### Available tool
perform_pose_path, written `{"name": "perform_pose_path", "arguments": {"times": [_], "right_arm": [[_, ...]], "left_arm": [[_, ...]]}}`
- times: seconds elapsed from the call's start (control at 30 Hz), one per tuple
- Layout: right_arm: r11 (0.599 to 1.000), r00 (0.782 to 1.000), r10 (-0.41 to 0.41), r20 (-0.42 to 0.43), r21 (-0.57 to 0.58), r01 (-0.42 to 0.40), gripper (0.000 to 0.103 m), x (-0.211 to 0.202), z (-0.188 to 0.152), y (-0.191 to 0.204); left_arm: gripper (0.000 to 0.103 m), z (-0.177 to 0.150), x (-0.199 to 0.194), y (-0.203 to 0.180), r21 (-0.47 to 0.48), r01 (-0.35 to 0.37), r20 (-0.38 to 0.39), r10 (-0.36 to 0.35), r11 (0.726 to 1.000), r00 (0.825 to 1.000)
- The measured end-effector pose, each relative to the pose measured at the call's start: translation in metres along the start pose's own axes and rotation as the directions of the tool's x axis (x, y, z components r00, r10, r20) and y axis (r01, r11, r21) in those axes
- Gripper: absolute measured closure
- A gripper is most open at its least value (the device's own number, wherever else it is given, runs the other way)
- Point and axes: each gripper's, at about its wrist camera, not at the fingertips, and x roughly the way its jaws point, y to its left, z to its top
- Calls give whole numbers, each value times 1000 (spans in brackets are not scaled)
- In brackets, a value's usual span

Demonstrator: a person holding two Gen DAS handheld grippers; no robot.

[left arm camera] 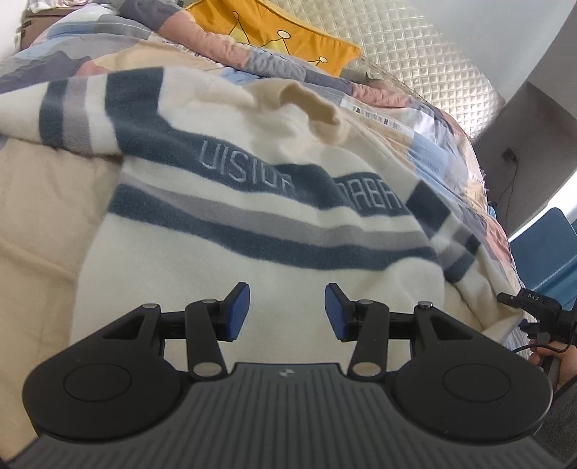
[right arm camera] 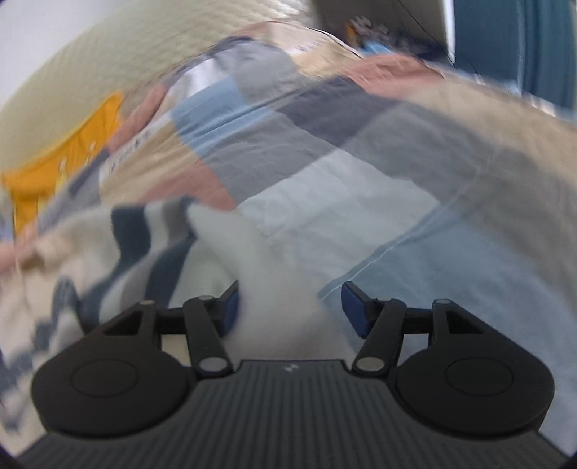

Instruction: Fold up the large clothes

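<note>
Sweater point(left arm camera: 252, 216), cream fleece banded in navy and grey, was seen spread across the patchwork bedspread point(left arm camera: 450, 151), filling the centre of the left wrist frame. The left gripper point(left arm camera: 287, 312) was held released above its lower hem, nothing between the blue pads. The right gripper point(right arm camera: 290, 306) was parted, a white fold lying loosely between its jaws. A yellow pillow point(left arm camera: 288, 32) was pictured upper centre.

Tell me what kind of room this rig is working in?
Most likely a bedroom: the striped cream sweater lies on a bed covered by a patchwork duvet, with a yellow pillow propped against a quilted cream headboard behind it.
</note>
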Motion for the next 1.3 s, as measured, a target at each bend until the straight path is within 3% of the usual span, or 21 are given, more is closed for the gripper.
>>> {"name": "perform_pose_path", "arguments": {"times": [0.07, 0.2, 0.4, 0.5, 0.6, 0.8, 1.03, 1.2, 1.3], "right_arm": [[998, 1000, 1, -17, -58, -2, 42, -7, -5, 9], [971, 995, -94, -29, -222, 85, 42, -14, -14, 34], [921, 975, -172, -138, -373, 110, 42, -4, -35, 47], [928, 966, -198, -165, -348, 131, 47, -2, -34, 40], [926, 969, -196, -150, -353, 133, 64, -8, -31, 34], [907, 970, -223, -101, -386, 168, 66, -21, 3, 7], [851, 930, -365, -34, -417, 318, 67, -8, 52, -46], [883, 927, -362, -101, -355, 307, 67, 21, 49, -77], [861, 912, -409, -31, -345, 375, 67, 22, 41, -68]], "left_arm": [[51, -2, -1, 2, -4, 19, -8, -19, 1000, 1000], [51, -3, -4, 3, -7, 29, -3, -29, 1000, 1000], [51, -15, -1, -4, 82, 6, -48, -2, 997, 999], [51, -19, 4, -6, 116, -20, -61, 27, 993, 998], [51, -21, 5, -5, 119, -28, -69, 36, 993, 997], [51, -20, 5, -9, 121, -19, -59, 26, 992, 998], [51, -13, 12, -5, 81, -47, -42, 50, 996, 998], [51, 1, 8, 5, 41, -116, 12, 116, 992, 993], [51, 17, -4, 14, 1, -167, 87, 167, 986, 982]]}}
